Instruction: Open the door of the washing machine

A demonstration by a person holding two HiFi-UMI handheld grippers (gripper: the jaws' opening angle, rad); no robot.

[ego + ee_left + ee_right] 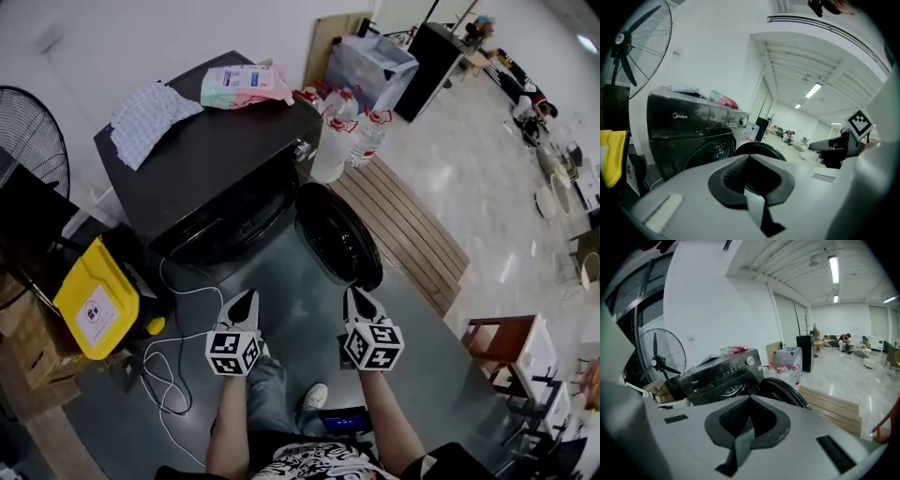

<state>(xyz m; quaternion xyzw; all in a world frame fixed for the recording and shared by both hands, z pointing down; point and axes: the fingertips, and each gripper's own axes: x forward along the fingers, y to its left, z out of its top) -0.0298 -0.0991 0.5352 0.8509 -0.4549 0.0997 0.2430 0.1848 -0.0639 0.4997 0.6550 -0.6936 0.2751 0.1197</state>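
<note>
The black washing machine (202,164) stands at the upper left of the head view, with its drum opening facing me. Its round door (337,234) hangs swung out to the right, wide open. My left gripper (247,298) and right gripper (357,293) are held side by side in the air in front of the machine, both shut and empty, touching nothing. The left gripper view looks over the shut left gripper (749,157) at the machine (686,136) and door (759,148). Past the shut right gripper (750,400), the right gripper view shows the machine (723,375) and the open door (786,391).
A checked cloth (150,117) and a pink packet (246,86) lie on the machine's top. Water bottles (349,131) and a wooden pallet (403,225) are to its right. A yellow container (94,300), a fan (28,131) and a white cable (169,366) are at the left. A wooden stool (502,345) stands at the right.
</note>
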